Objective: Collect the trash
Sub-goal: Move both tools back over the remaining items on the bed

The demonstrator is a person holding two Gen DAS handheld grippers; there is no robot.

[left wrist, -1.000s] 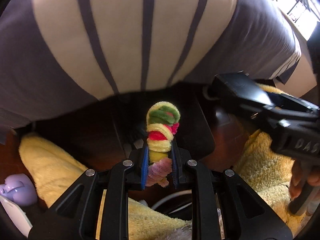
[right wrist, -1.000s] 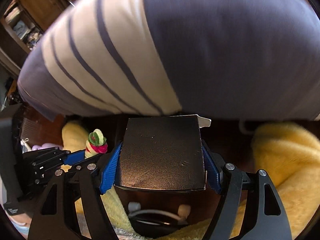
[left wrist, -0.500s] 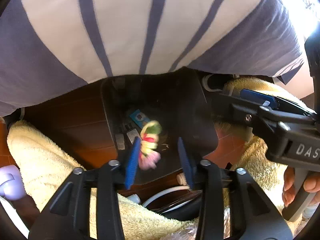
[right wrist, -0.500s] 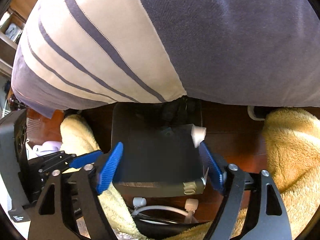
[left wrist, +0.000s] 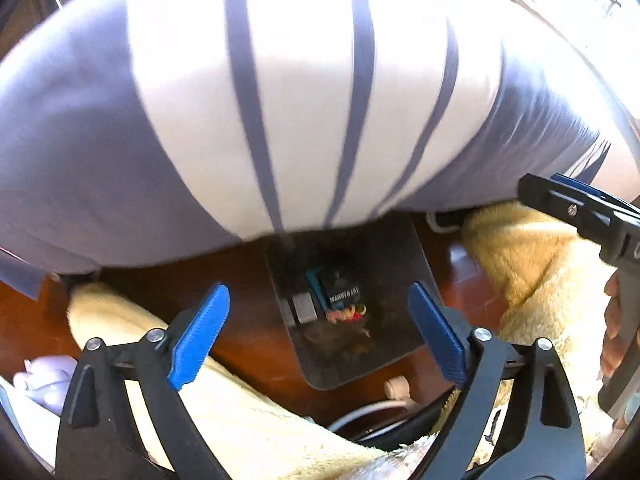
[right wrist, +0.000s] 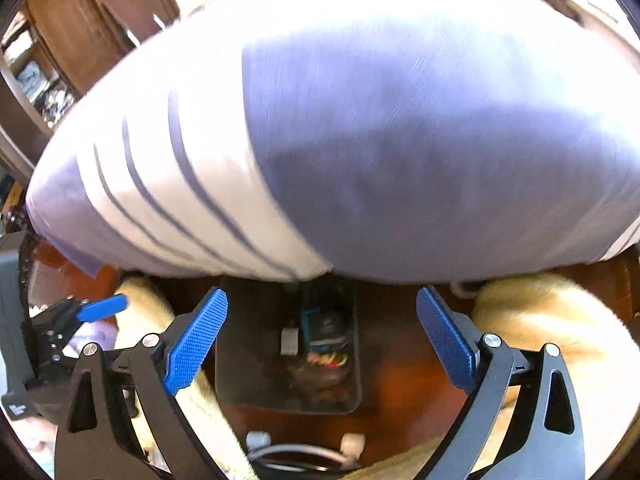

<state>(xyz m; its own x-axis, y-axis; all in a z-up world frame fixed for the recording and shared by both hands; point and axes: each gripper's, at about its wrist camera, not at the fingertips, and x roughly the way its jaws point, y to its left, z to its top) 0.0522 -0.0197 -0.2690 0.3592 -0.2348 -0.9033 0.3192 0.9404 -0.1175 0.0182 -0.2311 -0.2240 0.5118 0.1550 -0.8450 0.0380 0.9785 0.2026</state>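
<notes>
The colourful pipe-cleaner twist (left wrist: 346,314) lies inside the dark bin (left wrist: 416,264) on the wooden floor (left wrist: 240,320), near the middle of its bottom, just beside a black packet with white lettering (left wrist: 343,292) and a small grey block (left wrist: 302,307); a blue strip (left wrist: 315,286) lies against the packet; in the right wrist view the same twist (right wrist: 329,358) shows as a streak of yellow, pink and red low in the bin (right wrist: 240,344), with the other scraps behind it, all somewhat blurred; the left hand-held gripper (left wrist: 318,332) hangs above the bin with its blue pads (left wrist: 198,334) spread wide and nothing between them; the right hand-held gripper (right wrist: 320,340) is likewise spread wide and empty over the bin, its pads (right wrist: 196,340) framing the opening; from the left wrist view the right hand-held gripper appears at the right edge, held in the person's hand (left wrist: 612,320); yellow fleecy fabric (left wrist: 532,264) lies on either side of the bin, and a white cable (left wrist: 360,414) runs along the floor at its near end; a pale lilac object (left wrist: 44,384) sits at the lower left; the person's striped grey and white shirt (left wrist: 280,100) fills the upper part of both views.
</notes>
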